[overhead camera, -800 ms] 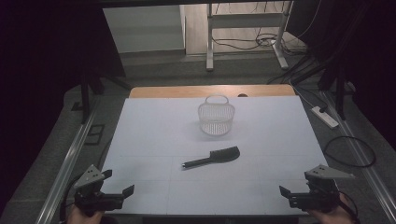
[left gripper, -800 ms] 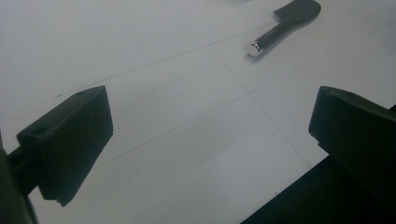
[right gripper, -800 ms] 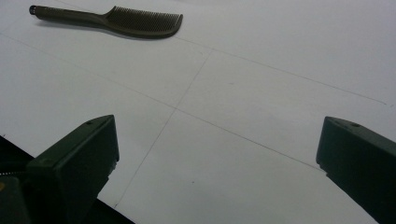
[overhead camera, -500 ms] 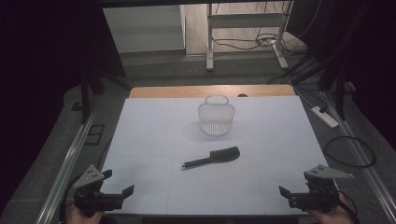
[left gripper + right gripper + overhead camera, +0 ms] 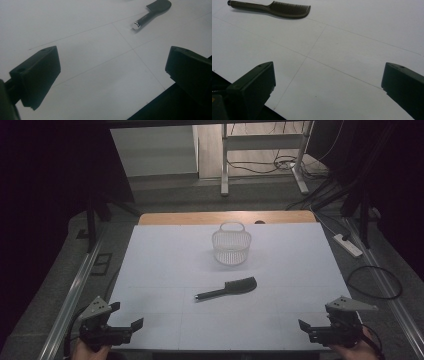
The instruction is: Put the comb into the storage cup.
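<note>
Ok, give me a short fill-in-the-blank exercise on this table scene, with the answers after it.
1. The black comb lies flat on the white table, nearer the person than the ____.
2. The white mesh basket stands ____ on the table, with its handle on top.
3. The jaws of the left tongs and the right tongs are both ____.
4. The comb's handle points toward the ____ tongs.

Missing words: basket; upright; open; left

Nothing has changed: the comb, the basket and both tools sit exactly where they were before.
</note>
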The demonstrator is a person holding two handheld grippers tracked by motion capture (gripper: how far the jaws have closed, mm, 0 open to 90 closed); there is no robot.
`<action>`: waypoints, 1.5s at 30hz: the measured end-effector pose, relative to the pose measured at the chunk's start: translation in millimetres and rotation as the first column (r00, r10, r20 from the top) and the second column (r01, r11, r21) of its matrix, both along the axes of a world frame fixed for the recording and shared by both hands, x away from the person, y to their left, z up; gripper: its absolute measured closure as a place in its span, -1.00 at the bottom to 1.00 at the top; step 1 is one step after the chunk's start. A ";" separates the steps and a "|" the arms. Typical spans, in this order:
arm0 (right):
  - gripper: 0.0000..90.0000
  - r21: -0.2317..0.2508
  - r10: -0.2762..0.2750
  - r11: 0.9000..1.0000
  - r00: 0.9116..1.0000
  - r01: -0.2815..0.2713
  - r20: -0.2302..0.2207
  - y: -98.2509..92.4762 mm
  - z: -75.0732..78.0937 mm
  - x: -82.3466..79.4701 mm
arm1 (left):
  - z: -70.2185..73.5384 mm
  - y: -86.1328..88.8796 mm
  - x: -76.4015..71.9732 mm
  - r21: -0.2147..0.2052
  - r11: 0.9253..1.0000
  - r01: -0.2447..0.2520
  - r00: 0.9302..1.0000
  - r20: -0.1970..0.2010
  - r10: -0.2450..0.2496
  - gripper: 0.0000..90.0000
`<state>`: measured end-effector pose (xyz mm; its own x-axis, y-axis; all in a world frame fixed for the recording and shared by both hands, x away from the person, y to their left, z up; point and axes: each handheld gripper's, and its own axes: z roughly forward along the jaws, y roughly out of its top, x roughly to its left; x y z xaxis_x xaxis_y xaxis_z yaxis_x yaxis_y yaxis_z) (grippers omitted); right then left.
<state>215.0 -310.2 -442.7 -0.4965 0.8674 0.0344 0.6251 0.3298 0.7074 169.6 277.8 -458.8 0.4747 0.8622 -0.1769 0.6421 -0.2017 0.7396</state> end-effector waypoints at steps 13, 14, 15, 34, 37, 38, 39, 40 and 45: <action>-1.00 -0.003 0.000 1.000 1.000 0.000 -0.010 0.4 -0.5 0.8 | 2.2 -6.1 4.2 0.009 0.999 0.035 0.999 -0.023 -0.034 -1.00; -1.00 -0.004 0.000 1.000 1.000 0.000 -0.010 0.5 -0.5 0.8 | 2.6 -6.2 4.8 0.008 0.999 0.036 0.999 -0.022 -0.036 -1.00; -1.00 -0.004 0.001 1.000 1.000 -0.001 -0.010 0.5 -0.6 0.9 | 2.7 -6.5 5.4 0.008 0.999 0.037 0.999 -0.019 -0.037 -1.00; -1.00 -0.014 0.005 1.000 1.000 -0.005 -0.013 1.5 -1.2 1.4 | 5.6 -16.9 22.1 -0.004 0.994 0.107 0.994 -0.026 -0.108 -1.00; -1.00 -0.016 0.005 1.000 1.000 -0.005 -0.013 1.6 -1.2 1.3 | 5.5 -18.0 24.4 0.002 0.993 0.118 0.993 -0.027 -0.118 -1.00; -1.00 -0.016 0.004 1.000 1.000 -0.005 -0.013 1.7 -1.2 1.3 | 5.4 -19.2 26.9 0.002 0.991 0.130 0.991 -0.029 -0.130 -1.00; -1.00 -0.017 0.004 1.000 1.000 -0.005 -0.013 1.7 -1.2 1.3 | 5.4 -19.9 28.2 0.002 0.990 0.139 0.990 -0.030 -0.138 -1.00; -1.00 -0.017 0.004 1.000 1.000 -0.005 -0.013 1.7 -1.2 1.3 | 5.4 -20.8 29.4 0.003 0.990 0.142 0.989 -0.028 -0.142 -1.00; -1.00 -0.019 0.004 1.000 1.000 -0.004 -0.014 1.7 -1.2 1.4 | 5.9 -23.4 36.2 -0.013 0.987 0.160 0.987 -0.022 -0.161 -1.00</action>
